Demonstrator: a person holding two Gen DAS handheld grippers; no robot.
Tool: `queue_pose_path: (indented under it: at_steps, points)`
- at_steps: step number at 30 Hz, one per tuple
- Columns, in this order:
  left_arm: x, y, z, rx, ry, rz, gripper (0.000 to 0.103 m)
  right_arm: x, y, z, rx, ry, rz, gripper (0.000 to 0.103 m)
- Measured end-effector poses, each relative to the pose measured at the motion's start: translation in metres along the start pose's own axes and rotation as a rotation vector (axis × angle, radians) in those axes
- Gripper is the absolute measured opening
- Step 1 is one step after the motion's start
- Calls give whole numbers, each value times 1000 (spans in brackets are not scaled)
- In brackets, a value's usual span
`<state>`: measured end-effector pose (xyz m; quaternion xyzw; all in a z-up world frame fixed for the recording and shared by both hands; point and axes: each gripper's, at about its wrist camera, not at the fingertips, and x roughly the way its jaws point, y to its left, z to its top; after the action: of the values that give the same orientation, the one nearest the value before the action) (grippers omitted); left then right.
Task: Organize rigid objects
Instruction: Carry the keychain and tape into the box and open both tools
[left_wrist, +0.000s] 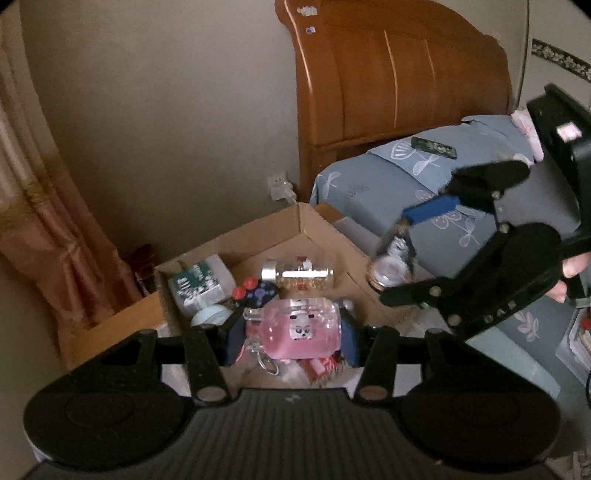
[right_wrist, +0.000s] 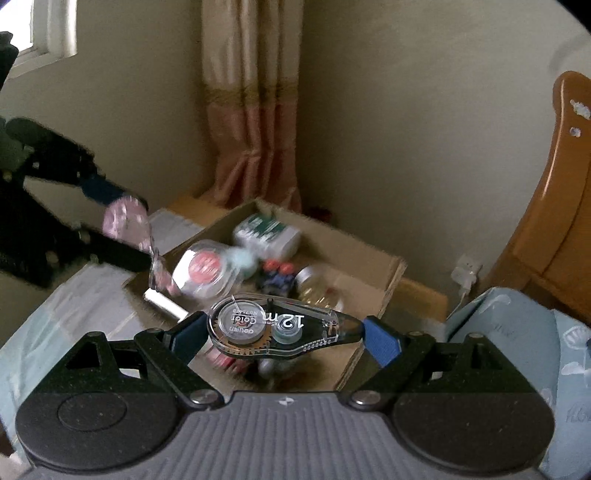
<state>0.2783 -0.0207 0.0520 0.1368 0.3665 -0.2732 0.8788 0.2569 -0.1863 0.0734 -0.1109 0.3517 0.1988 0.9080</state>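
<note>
My left gripper (left_wrist: 291, 332) is shut on a clear bottle of pink liquid with a panda figure (left_wrist: 301, 330), held above the near edge of an open cardboard box (left_wrist: 317, 225). In the right wrist view this bottle (right_wrist: 123, 216) is blurred at the left, above the box (right_wrist: 391, 280). My right gripper (right_wrist: 284, 332) is shut on a clear correction tape dispenser (right_wrist: 277, 326) marked 12m, held over the box's near side. In the left wrist view the right gripper (left_wrist: 397, 254) hangs at the box's right edge.
The box holds a green-and-white carton (left_wrist: 199, 284), a glass bottle with gold contents (left_wrist: 301, 277), a toy with red knobs (left_wrist: 255, 291) and a round tin (right_wrist: 207, 267). A bed with blue bedding (left_wrist: 424, 192) and wooden headboard (left_wrist: 388, 74) stands right. A curtain (right_wrist: 255, 110) hangs behind.
</note>
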Motion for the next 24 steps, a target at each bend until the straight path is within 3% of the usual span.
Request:
queue_pose_path:
  at_steps: [9, 13, 14, 20, 22, 24]
  points:
    - [57, 7, 12, -37, 44, -1, 51, 44, -33, 31, 62, 21, -30, 93]
    - [70, 9, 10, -44, 26, 35, 85, 61, -42, 34, 88, 43, -40, 93]
    - [70, 9, 8, -52, 15, 31, 89, 66, -44, 35, 96, 50, -40, 93]
    - [61, 7, -7, -60, -13, 45, 96, 94, -56, 46, 164, 67, -61, 93]
    - [58, 5, -11, -51, -13, 45, 96, 103, -57, 48, 178, 78, -69, 103]
    - [48, 5, -17, -42, -18, 58, 96, 107, -57, 47, 196, 83, -79, 103]
